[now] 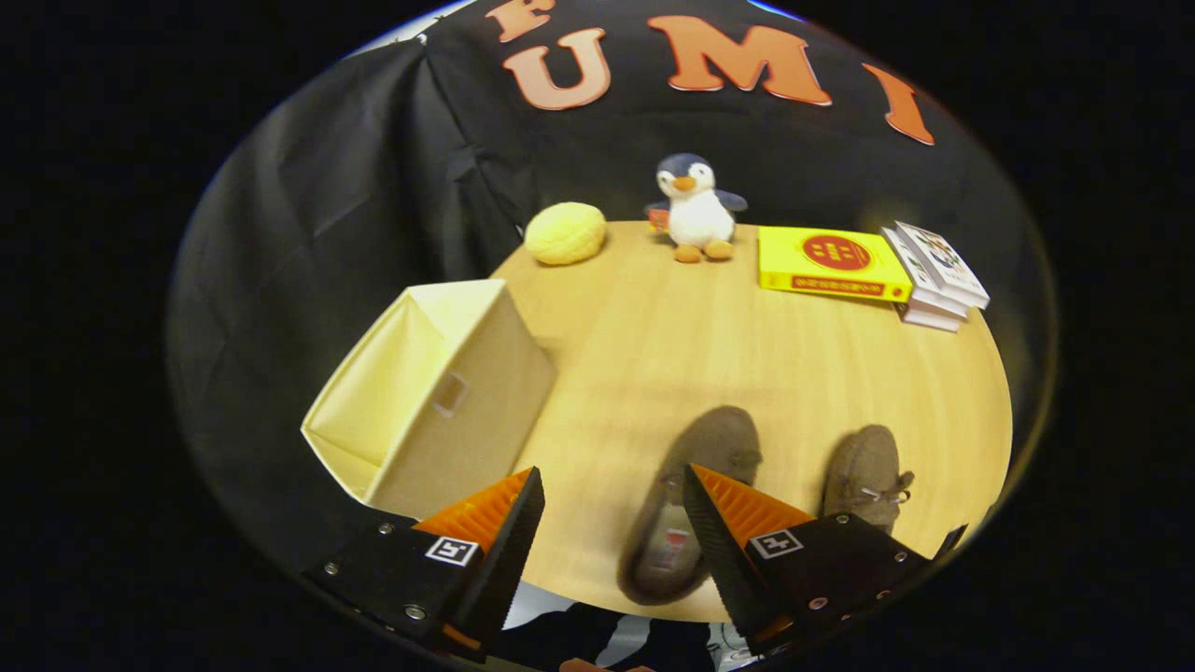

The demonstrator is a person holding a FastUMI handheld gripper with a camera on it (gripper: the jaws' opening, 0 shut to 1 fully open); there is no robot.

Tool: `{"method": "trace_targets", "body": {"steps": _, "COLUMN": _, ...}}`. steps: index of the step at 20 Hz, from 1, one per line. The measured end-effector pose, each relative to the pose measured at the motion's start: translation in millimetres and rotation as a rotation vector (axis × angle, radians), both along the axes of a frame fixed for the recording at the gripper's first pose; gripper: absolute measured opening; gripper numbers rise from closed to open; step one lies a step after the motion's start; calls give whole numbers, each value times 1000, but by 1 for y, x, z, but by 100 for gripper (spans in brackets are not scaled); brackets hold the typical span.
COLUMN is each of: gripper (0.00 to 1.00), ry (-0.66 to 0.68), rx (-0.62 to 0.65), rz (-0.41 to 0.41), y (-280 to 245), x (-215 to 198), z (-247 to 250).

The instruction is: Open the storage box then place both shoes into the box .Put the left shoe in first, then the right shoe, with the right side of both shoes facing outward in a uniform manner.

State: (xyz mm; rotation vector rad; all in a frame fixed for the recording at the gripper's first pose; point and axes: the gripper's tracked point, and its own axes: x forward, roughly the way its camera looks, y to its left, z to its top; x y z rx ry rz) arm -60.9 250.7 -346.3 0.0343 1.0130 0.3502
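Note:
A cream fabric storage box (pixel 439 397) stands on the round wooden table (pixel 709 336), just ahead of my left finger, its open top turned away to the left. Two brown suede shoes lie on the table near its front edge. The left shoe (pixel 695 476) sits between my fingers and partly under the right one, toe pointing away. The right shoe (pixel 868 471) lies just beyond my right finger. My gripper (pixel 611 490) hovers above the table's front edge, open, with nothing held.
At the table's far side sit a yellow plush ball (pixel 566 232), a penguin toy (pixel 695 207), a yellow box (pixel 829 262) and a stack of books (pixel 936 273). Black cloth walls surround the table.

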Motion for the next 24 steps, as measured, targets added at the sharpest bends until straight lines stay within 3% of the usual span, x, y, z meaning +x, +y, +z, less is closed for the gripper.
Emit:
{"method": "trace_targets", "body": {"steps": 3, "gripper": 89, "ry": 27, "rx": -75, "rz": -26, "y": -38, "x": -10, "z": -30}}
{"method": "trace_targets", "body": {"steps": 8, "gripper": 83, "ry": 28, "rx": -137, "rz": -9, "y": -51, "x": -12, "z": -67}}
{"method": "trace_targets", "body": {"steps": 12, "gripper": 69, "ry": 31, "rx": -156, "rz": -87, "y": -62, "x": -1, "z": -96}}
{"method": "trace_targets", "body": {"steps": 16, "gripper": 59, "ry": -39, "rx": -223, "rz": -4, "y": -58, "x": 22, "z": -114}}
{"method": "trace_targets", "body": {"steps": 18, "gripper": 46, "ry": -37, "rx": -231, "rz": 10, "y": -52, "x": 22, "z": -116}}
{"method": "trace_targets", "body": {"steps": 23, "gripper": 8, "ry": 12, "rx": -208, "rz": -72, "y": -60, "x": 21, "z": -116}}
{"method": "trace_targets", "body": {"steps": 24, "gripper": 5, "ry": 28, "rx": -194, "rz": -81, "y": -60, "x": 19, "z": -113}}
